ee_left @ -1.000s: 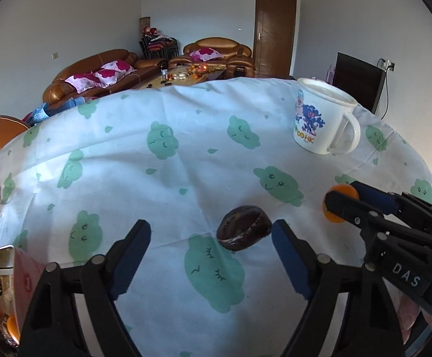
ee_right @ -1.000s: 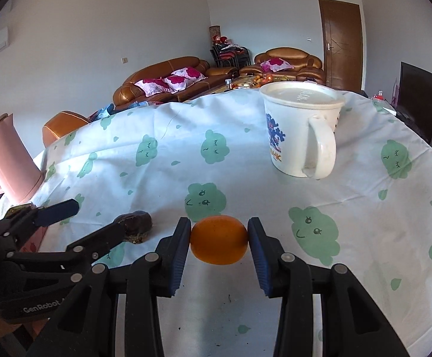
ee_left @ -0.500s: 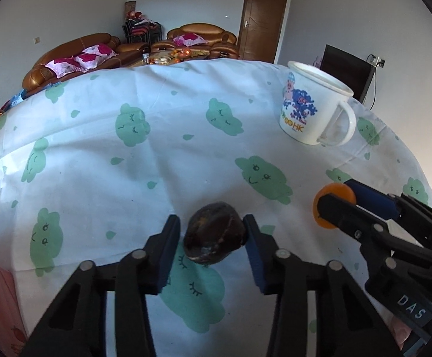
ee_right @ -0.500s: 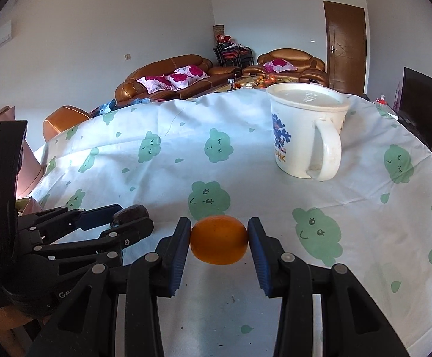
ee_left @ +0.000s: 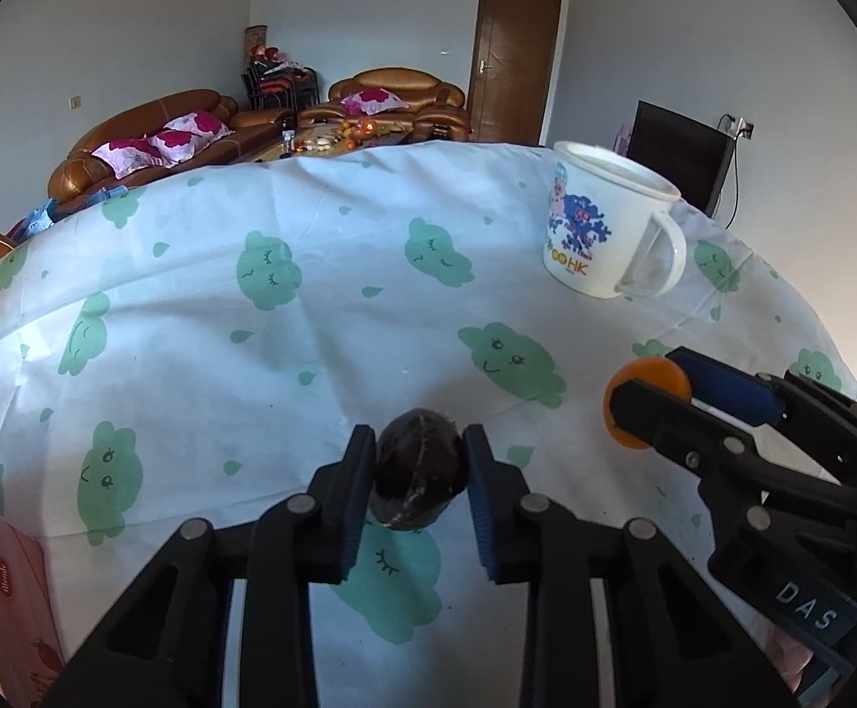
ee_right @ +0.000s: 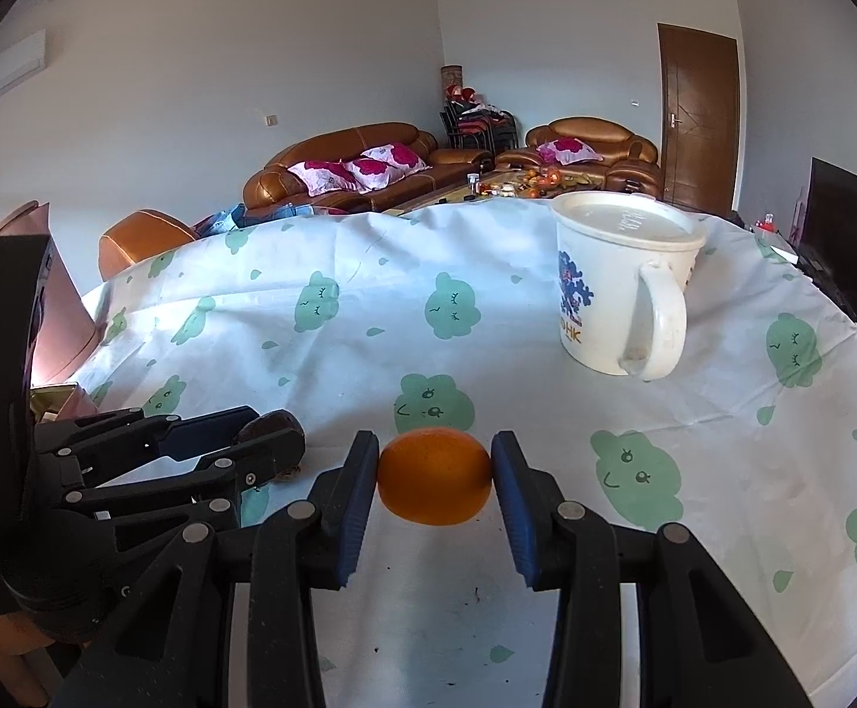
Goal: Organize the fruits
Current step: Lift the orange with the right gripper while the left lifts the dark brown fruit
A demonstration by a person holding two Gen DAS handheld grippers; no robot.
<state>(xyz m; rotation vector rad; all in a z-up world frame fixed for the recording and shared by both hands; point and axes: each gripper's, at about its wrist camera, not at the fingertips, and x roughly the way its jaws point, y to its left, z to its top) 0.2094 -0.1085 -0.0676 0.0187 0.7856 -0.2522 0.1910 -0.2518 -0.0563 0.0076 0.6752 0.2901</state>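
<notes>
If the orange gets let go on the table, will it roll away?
Probably a little. The orange looks round and smooth, so it could roll on the flat tablecloth. For now the right gripper squeezes it on both sides, so it stays put. It looks firm, not squished, so it probably won't burst.

Changes noted, earlier pictures against present:

Left gripper (ee_left: 419, 460): a second ago its jaws stood wide, with the dark brown fruit (ee_left: 419, 469) lying loose on the cloud-print cloth (ee_left: 322, 307) nearer the right-hand finger. Jaws are now closing on it, with both blue pads against the fruit's sides.

Dark brown fruit: formerly off-centre and free; now centred between the pads, its underside apparently touching the cloth.

Left gripper as seen from the right wrist view (ee_right: 233, 448): earlier spread, fruit exposed at its tip; now drawn narrow, fruit mostly hidden behind the near finger.
</notes>
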